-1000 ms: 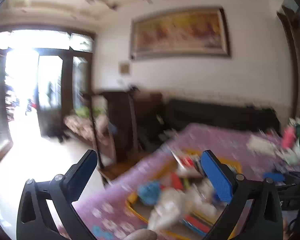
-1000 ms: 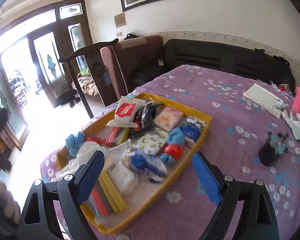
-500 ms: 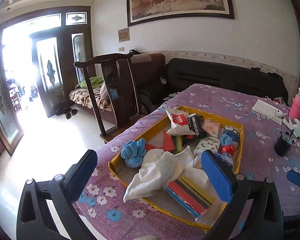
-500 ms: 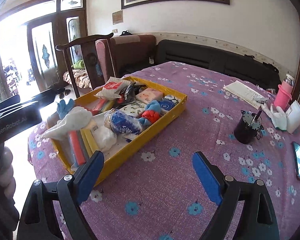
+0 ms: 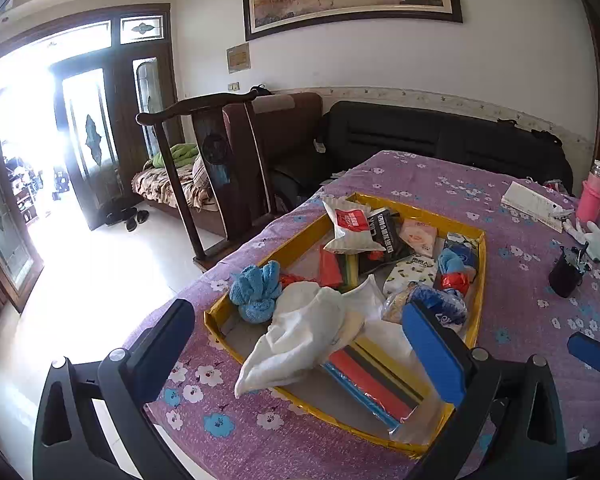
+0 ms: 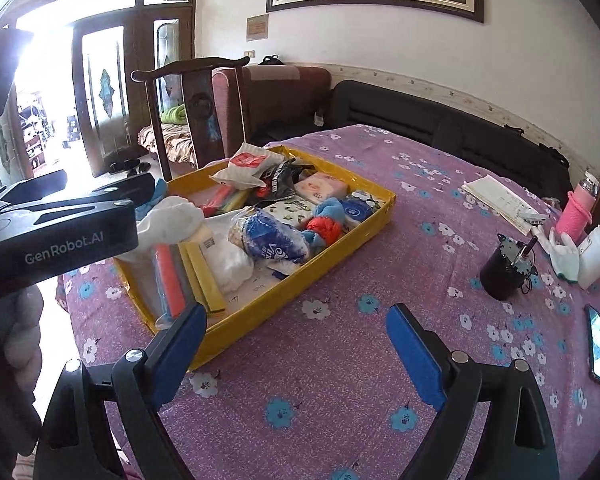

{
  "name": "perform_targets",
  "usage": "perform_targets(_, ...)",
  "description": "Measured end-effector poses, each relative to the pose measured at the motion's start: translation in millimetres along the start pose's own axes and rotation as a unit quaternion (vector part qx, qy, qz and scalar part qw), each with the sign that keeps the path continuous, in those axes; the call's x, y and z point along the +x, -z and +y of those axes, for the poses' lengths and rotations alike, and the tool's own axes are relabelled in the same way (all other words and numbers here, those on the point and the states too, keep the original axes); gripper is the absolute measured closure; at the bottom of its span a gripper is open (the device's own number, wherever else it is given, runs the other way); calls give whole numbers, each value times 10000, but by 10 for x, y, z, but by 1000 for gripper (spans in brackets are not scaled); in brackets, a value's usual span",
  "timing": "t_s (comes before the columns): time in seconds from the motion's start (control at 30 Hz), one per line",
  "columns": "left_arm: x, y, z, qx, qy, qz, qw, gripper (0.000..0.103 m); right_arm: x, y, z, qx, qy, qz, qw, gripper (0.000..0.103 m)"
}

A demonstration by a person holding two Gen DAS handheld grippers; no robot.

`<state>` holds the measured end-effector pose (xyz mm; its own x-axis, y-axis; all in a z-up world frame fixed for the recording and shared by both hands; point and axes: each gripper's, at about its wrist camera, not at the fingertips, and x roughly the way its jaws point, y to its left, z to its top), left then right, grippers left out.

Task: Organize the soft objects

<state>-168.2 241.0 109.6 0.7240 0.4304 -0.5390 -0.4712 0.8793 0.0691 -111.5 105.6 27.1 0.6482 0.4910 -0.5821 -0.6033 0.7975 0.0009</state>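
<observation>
A yellow tray (image 5: pixel 480 280) (image 6: pixel 332 248) on the purple flowered table holds several soft items. A white cloth (image 5: pixel 300 332) (image 6: pixel 172 220) lies at its near end. A light blue towel bundle (image 5: pixel 256 288) sits on its left rim. A blue tissue pack (image 5: pixel 440 304) (image 6: pixel 272 236) and a blue-and-red knotted toy (image 6: pixel 328 224) lie in the middle. My left gripper (image 5: pixel 300 356) is open and empty, hovering before the tray's near end. My right gripper (image 6: pixel 296 348) is open and empty above the tablecloth, right of the tray.
A black cup (image 6: pixel 504 272), a phone (image 6: pixel 598 344), a white glove (image 6: pixel 564 256), a pink bottle (image 6: pixel 578 212) and papers (image 6: pixel 500 200) lie on the right of the table. A wooden chair (image 5: pixel 220 168) and a dark sofa (image 5: pixel 440 136) stand behind it.
Both grippers have swung right and settled lower toward the table. The left view went from blurred to steady on the tray. Both jaws stayed open.
</observation>
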Motion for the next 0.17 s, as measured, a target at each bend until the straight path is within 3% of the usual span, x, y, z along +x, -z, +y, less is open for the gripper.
perform_targets(0.17,99,17,28,-35,109,265,9996,0,60,-24,75,-86,-57,62,9999,9)
